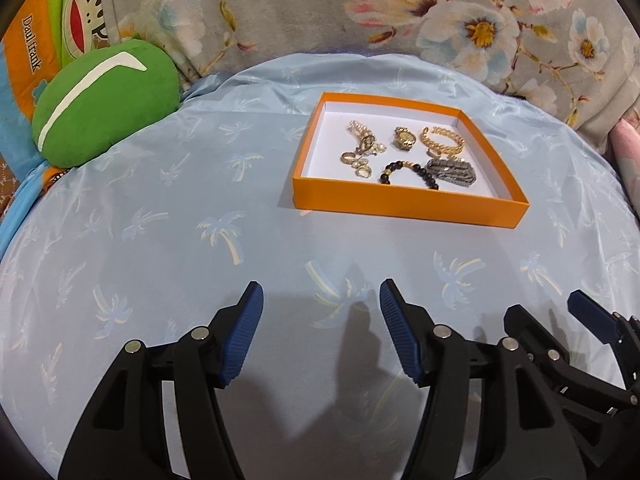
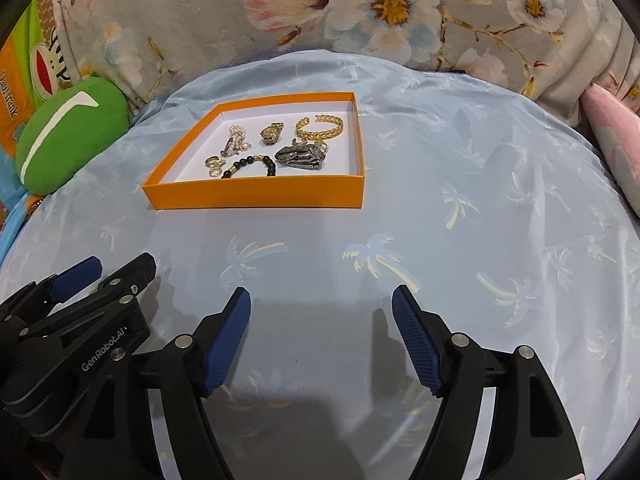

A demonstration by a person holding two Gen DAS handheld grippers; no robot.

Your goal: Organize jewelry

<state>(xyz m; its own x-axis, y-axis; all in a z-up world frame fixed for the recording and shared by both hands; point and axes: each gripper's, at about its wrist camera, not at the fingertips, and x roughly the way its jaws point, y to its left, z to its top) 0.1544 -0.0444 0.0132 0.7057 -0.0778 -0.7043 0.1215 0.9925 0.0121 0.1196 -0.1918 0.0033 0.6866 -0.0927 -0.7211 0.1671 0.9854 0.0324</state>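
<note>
An orange box [image 1: 404, 202] with a white floor lies on the light blue palm-print sheet; it also shows in the right wrist view [image 2: 256, 196]. Inside lie a gold chain bracelet [image 1: 442, 141], a gold watch [image 1: 405, 138], a black bead bracelet [image 1: 412, 172], a grey metal piece [image 1: 452, 172], pearl and gold pieces [image 1: 362, 140] and small rings [image 1: 356, 162]. My left gripper [image 1: 320, 300] is open and empty, low over the sheet, well short of the box. My right gripper [image 2: 320, 304] is open and empty beside it, to the right.
A green plush cushion [image 1: 104, 100] sits at the far left against an orange and green printed pillow [image 1: 28, 64]. A grey floral blanket [image 1: 400, 12] lies along the back. A pink pillow [image 2: 616, 140] is at the right edge.
</note>
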